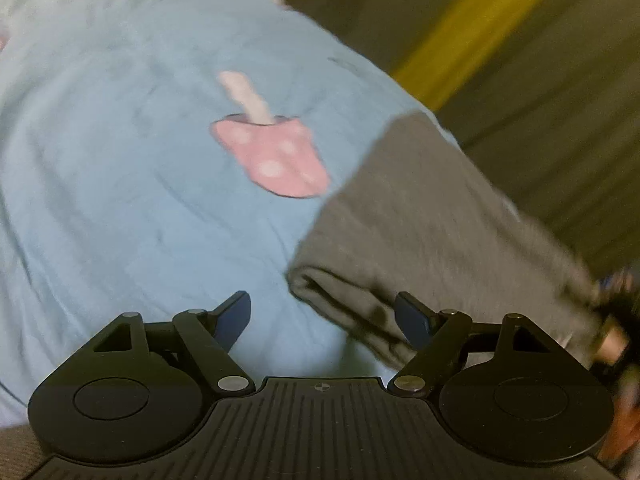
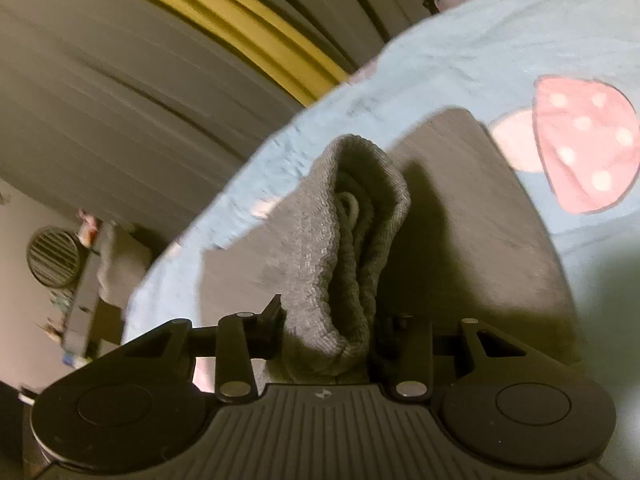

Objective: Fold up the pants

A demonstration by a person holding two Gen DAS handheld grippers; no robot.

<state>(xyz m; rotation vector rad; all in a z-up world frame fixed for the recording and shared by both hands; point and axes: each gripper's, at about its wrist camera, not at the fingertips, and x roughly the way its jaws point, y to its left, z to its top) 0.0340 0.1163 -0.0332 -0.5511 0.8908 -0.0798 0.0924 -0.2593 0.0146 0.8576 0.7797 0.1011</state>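
Two tools over the folded grey knit pants (image 2: 352, 240).
Your right tool (image 2: 326, 320) pinches their bunched edge above the pale blue mushroom-print bedsheet (image 1: 120, 160); your left tool (image 1: 324, 320) gapes empty beside them.

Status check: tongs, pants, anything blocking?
Right tongs shut on grey pants, bunched edge lifted. Left tongs open, empty, beside the fold. Blue mushroom blanket underneath, nothing blocking.

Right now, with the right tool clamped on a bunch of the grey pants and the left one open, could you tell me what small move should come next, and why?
Probably carry the right tool across to lay its gripped fold over the flat grey pants on the blue mushroom-print blanket. The left tool stands open and empty by the pants' folded edge, so it could pin that edge down.
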